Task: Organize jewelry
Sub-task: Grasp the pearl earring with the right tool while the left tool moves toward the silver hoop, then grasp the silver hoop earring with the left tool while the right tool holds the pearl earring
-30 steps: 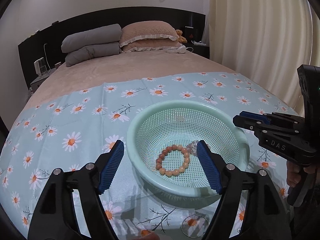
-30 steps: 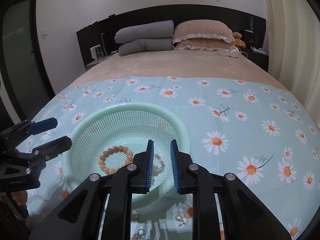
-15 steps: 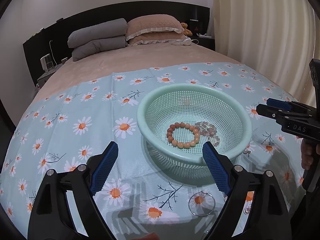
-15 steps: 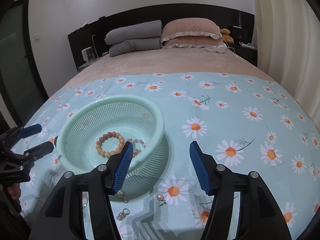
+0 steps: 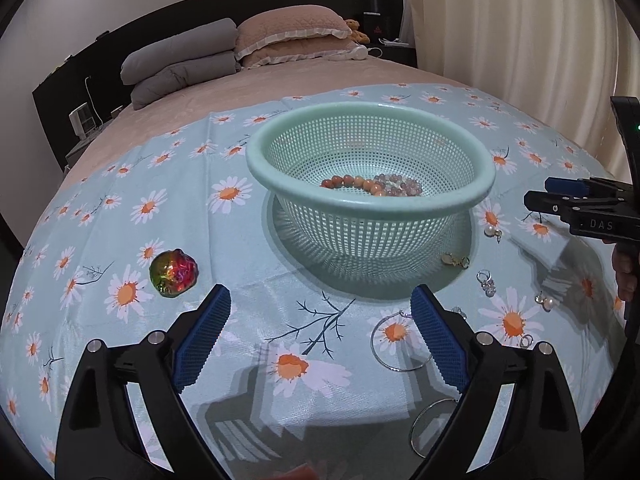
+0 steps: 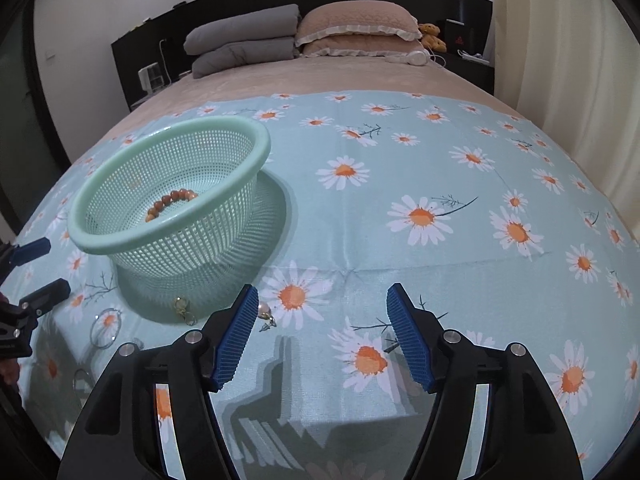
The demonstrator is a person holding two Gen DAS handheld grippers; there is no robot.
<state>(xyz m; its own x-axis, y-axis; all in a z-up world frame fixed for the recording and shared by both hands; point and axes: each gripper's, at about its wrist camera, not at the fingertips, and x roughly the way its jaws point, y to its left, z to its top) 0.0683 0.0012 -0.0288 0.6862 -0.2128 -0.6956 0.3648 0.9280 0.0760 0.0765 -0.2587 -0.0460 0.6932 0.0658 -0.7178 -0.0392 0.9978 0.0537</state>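
The basket (image 5: 370, 200) rim hides part of the bracelets (image 5: 372, 185). The left gripper's finger (image 5: 438, 344) covers part of a hoop (image 5: 394, 342). Small earrings (image 5: 486, 282) are too small to identify.

The right gripper (image 6: 322, 330) is seen with its jaws opening, nothing between them, above a daisy-print cloth (image 6: 400, 184). A mint mesh basket (image 6: 172, 200) holding a bead bracelet (image 6: 170, 200) lies up-left; a pearl earring (image 6: 265, 312) sits beside its left finger.
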